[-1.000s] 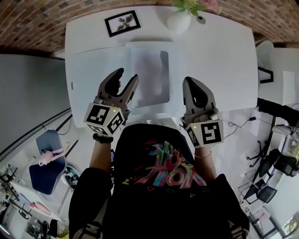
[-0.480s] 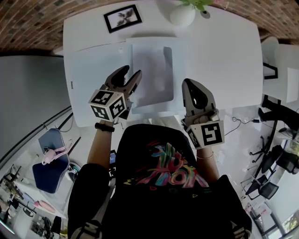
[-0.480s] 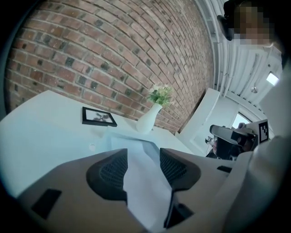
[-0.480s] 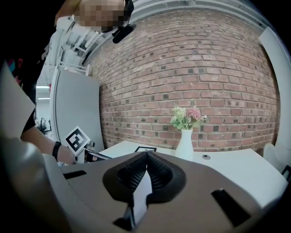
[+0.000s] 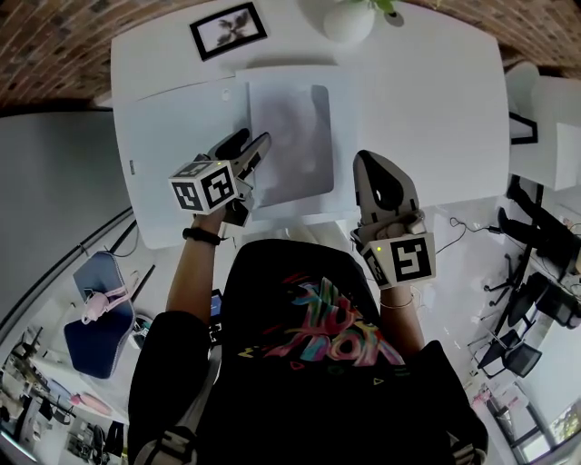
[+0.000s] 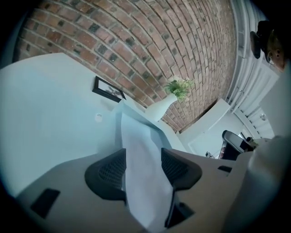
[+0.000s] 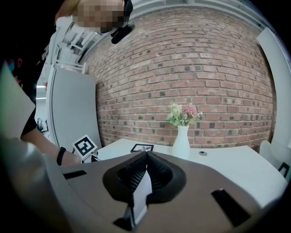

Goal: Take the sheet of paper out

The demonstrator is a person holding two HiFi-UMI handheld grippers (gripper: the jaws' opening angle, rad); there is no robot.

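Note:
A pale sheet of paper (image 5: 289, 136) lies in a clear sleeve (image 5: 343, 100) in the middle of the white table (image 5: 427, 100). My left gripper (image 5: 251, 147) is low over the sleeve's near left edge. In the left gripper view a pale sheet edge (image 6: 138, 150) runs between the jaws of my left gripper (image 6: 143, 159). Those jaws have just been opening and stand wide, so the pads do not press on it. My right gripper (image 5: 363, 160) hangs at the table's front edge, to the right of the sleeve. It is shut, its pads (image 7: 146, 169) meeting with nothing gripped.
A black picture frame (image 5: 224, 29) and a white vase (image 5: 349, 20) with flowers stand at the table's far edge by the brick wall (image 7: 191, 68). A large pale mat (image 5: 172, 136) lies left of the sleeve. Office chairs (image 5: 531, 309) stand to the right.
My left gripper has dropped toward the table and rolled, ending at the sleeve's near left edge with the sheet edge between its jaws. The right gripper has barely moved.

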